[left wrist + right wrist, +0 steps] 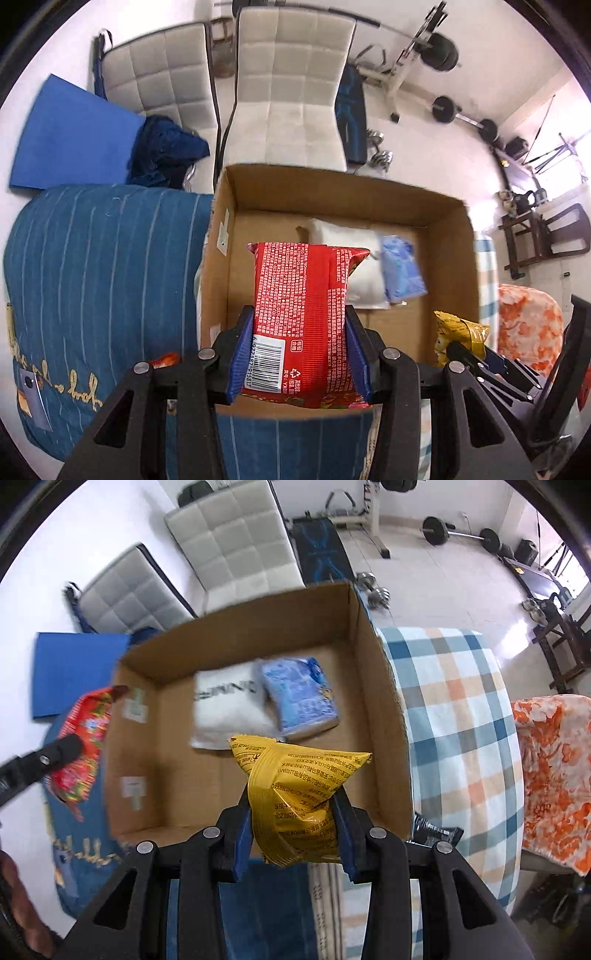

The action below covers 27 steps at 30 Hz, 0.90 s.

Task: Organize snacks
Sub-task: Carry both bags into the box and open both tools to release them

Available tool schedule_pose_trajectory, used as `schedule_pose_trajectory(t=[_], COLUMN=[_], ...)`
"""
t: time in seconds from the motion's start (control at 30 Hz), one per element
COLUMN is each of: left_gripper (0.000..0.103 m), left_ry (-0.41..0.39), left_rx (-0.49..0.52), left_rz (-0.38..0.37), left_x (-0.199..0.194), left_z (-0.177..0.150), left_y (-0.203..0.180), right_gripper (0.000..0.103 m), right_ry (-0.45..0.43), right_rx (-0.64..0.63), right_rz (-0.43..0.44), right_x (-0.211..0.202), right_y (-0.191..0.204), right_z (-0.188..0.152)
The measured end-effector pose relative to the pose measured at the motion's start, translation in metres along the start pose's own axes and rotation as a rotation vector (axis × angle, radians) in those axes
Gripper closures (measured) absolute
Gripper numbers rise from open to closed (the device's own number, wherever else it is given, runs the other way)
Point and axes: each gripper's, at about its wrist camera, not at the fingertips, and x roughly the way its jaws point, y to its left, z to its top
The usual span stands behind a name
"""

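An open cardboard box (452,258) is being shown on a blue striped cloth (103,266), with a checked cloth (454,716) lying along its right side. On the box floor, toward the far wall, a white packet (229,709) and a blue packet (299,698) are being seen side by side, touching. A red snack packet (303,317) is being clamped between the fingers of the left gripper (299,354), its far end being held above the box interior near the near wall. A yellow snack packet (299,794) is being pinched by the right gripper (295,834), hanging over the near edge of the box, short of the two packets inside.
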Motion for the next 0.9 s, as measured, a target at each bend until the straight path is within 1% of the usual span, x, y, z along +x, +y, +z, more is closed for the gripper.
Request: schedule_pose_trajectory(t=[0.1,0.23,0.33,0.47,0.53,0.63,0.7,0.73,0.8,0.9], left_gripper=[0.06,0.06,0.06,0.06,0.06,0.059,0.053,0.05,0.05,0.049], left_ry=[0.048,0.063,0.078,0.1,0.103,0.134,0.139,0.14,0.136,0.131], left_rx=[-0.008,-0.002,0.009,0.026,0.032,0.028,0.024,0.014,-0.001,-0.003], left_rz=[0.019,0.065,0.08,0.111,0.122,0.131,0.134,0.127,0.128,0.127], left_x=[0.032,0.066,0.085,0.105,0.11,0.113,0.111,0.109,0.104,0.097], left_z=[0.013,0.026,0.035,0.047,0.051,0.054,0.054,0.054,0.054,0.052], left_y=[0.004,0.005,0.003,0.0,-0.001,-0.001,0.001,0.002,0.004,0.005], right_gripper=[0.062,0.062,0.062,0.062,0.062,0.061,0.059,0.057,0.053,0.043], right_ry=[0.031,0.038,0.022,0.025,0.03,0.038,0.044,0.054,0.058,0.047], right_rx=[-0.011,-0.036,-0.048,-0.051,-0.054,-0.064,-0.062,-0.058,-0.054,-0.049], right_rz=[-0.052,-0.117,-0.147,-0.157,-0.164,-0.161,-0.155,-0.151,-0.15,-0.141], right_x=[0.032,0.065,0.078,0.091,0.095,0.099,0.098,0.098,0.096,0.089], right_y=[0.0,0.002,0.002,0.001,0.0,-0.002,-0.005,-0.006,-0.007,-0.008], right_z=[0.011,0.018,0.018,0.016,0.015,0.015,0.016,0.017,0.018,0.02])
